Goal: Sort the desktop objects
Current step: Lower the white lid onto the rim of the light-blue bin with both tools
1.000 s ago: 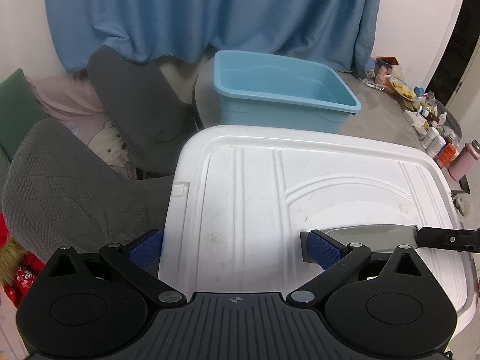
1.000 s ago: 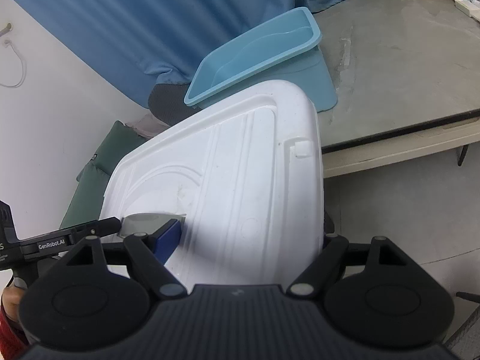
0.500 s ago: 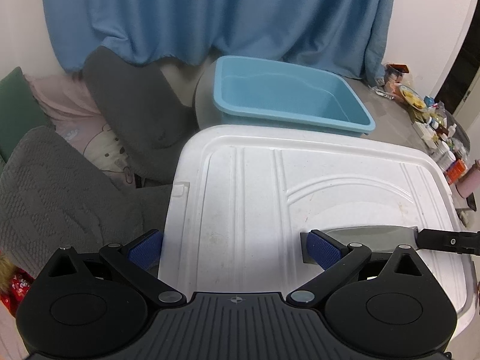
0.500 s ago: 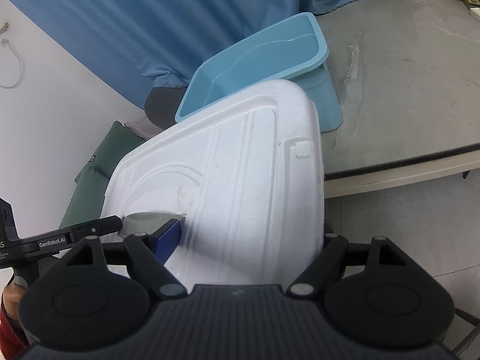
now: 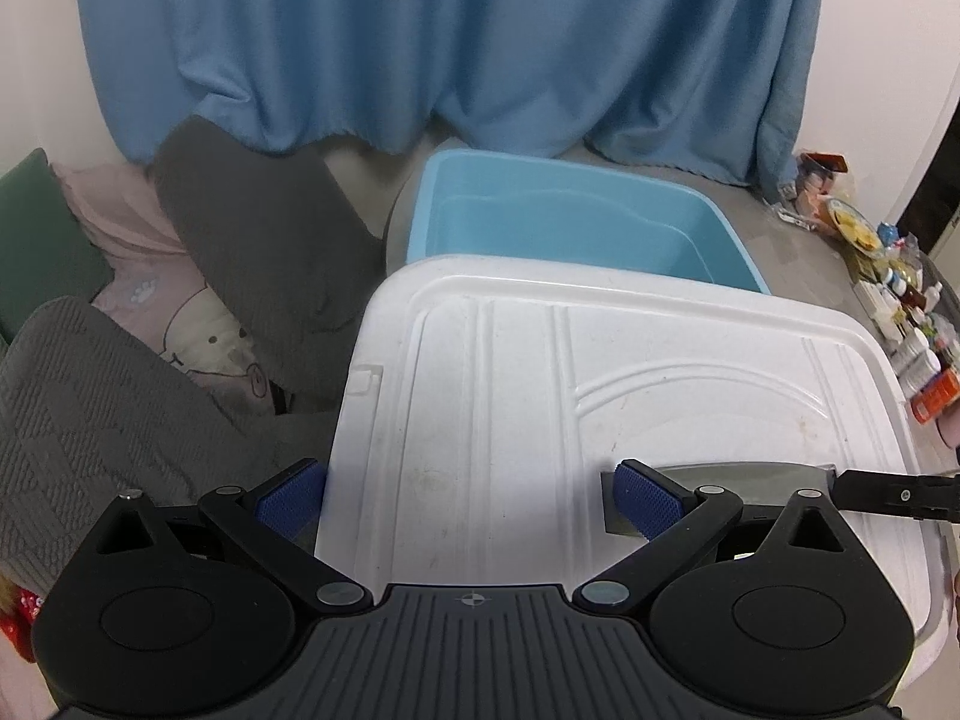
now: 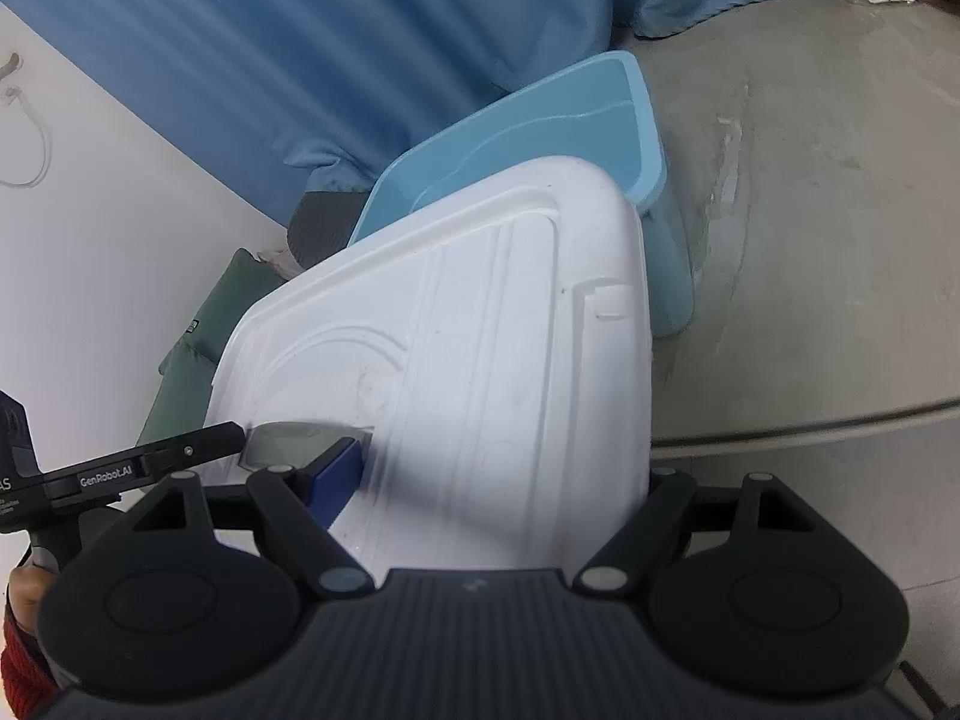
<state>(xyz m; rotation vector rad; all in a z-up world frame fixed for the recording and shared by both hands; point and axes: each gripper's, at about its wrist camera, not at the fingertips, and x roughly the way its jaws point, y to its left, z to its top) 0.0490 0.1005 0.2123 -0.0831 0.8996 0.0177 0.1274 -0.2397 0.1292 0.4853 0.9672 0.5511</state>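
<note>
A large white plastic lid (image 5: pixel 540 396) is held between both grippers, one on each side edge. My left gripper (image 5: pixel 468 495) straddles the lid's near edge, one blue pad (image 5: pixel 288 495) under the rim and the other (image 5: pixel 645 495) on top. My right gripper (image 6: pixel 498 474) grips the opposite edge the same way, with its left blue pad (image 6: pixel 336 474) on the lid (image 6: pixel 480 360). An empty light blue tub (image 5: pixel 576 228) stands beyond the lid on the grey table; it also shows in the right wrist view (image 6: pixel 540 138).
Grey table top (image 6: pixel 810 240) stretches to the right. Small bottles and packets (image 5: pixel 900 306) crowd its far right. Grey chairs with cushions (image 5: pixel 150 330) stand left of the lid. A blue curtain (image 5: pixel 450 42) hangs behind.
Both grippers and the white lid have risen and moved towards the blue tub; the lid now overlaps the tub's near rim. The grip is unchanged.
</note>
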